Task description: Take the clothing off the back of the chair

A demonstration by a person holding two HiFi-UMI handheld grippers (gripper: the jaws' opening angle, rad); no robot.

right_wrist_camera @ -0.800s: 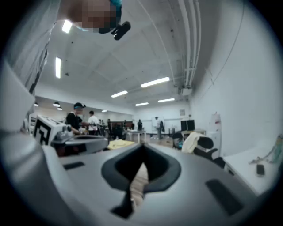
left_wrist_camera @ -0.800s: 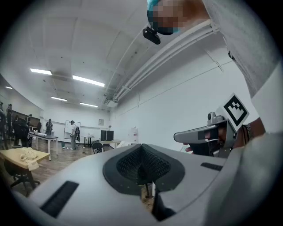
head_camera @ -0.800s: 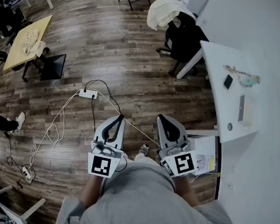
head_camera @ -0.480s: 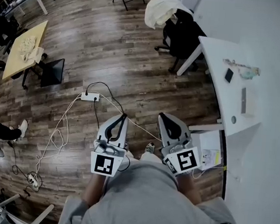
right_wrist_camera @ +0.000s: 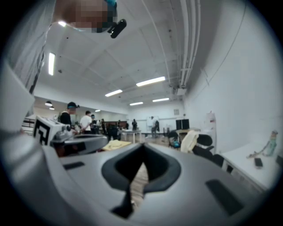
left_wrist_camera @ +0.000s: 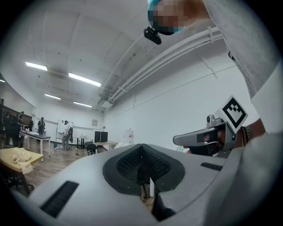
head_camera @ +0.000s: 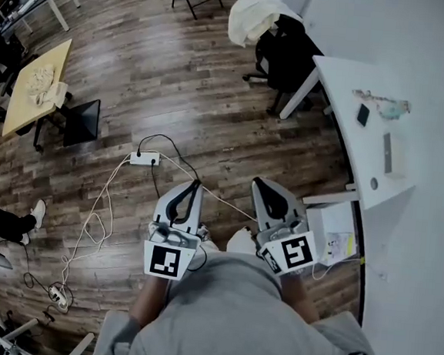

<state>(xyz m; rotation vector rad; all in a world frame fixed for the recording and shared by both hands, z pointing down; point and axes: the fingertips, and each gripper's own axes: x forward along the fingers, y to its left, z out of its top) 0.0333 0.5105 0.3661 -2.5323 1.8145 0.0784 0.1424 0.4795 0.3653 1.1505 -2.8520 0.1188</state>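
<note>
1. Dark wood-plank flooring (head_camera: 177, 76) fills the room. A white desk (head_camera: 341, 137) runs down the right side, and a yellow table (head_camera: 37, 87) stands at the far left.
2. The cube (head_camera: 162, 260) on the left gripper (head_camera: 195, 186) and the cube (head_camera: 297, 251) on the right gripper (head_camera: 257, 185) each show a black-and-white square marker, a pattern rather than letters. A white box (head_camera: 333, 235) by the desk's near end bears a label whose print is too small to read.
3. The clothing (head_camera: 255, 17) is cream-coloured and crumpled into soft folds. It lies over the top of a black office chair (head_camera: 282, 62) and hangs down the chair's left side.
4. Chair and clothing stand at the far end of the room, right of centre and just beside the desk's far corner — well apart from both grippers. The right gripper view shows the clothing (right_wrist_camera: 190, 140) as a pale drape over the dark chair (right_wrist_camera: 207, 142), a little right of the jaw line.
5. The left gripper (left_wrist_camera: 141, 148) is held level and near the person's body. Its ribbed pads are pressed together, with nothing between them.
6. The right gripper (right_wrist_camera: 143, 148) is also level, just right of the left one. Its jaws are closed and empty.
7. A white power strip (head_camera: 144, 158) lies on the floor just beyond the grippers, with cables trailing left.
</note>
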